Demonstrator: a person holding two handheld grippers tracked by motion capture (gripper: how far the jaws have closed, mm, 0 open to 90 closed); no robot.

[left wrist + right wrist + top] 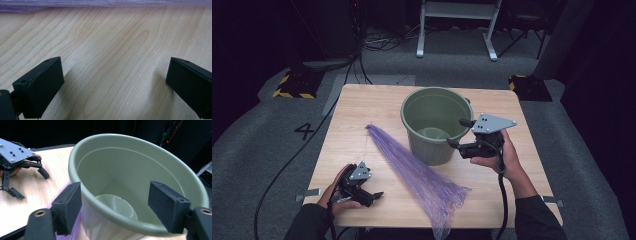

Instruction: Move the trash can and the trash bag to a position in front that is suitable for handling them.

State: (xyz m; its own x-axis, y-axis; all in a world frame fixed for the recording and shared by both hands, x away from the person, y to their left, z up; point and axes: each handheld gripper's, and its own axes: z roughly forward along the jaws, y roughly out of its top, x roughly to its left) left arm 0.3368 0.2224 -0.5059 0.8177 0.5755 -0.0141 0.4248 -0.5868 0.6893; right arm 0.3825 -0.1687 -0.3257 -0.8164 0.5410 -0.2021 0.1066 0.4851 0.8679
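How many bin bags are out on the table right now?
1: the purple bag lies stretched diagonally across the table, just left of the green bucket. Nothing lies inside the bucket.

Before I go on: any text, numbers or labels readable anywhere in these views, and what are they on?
"4": a dark numeral on the grey floor left of the table, at.
Yellow-and-black hazard stripes, without words, on the floor bases beyond the table.
No writing shows on the green bucket, the purple net bag or the grippers.
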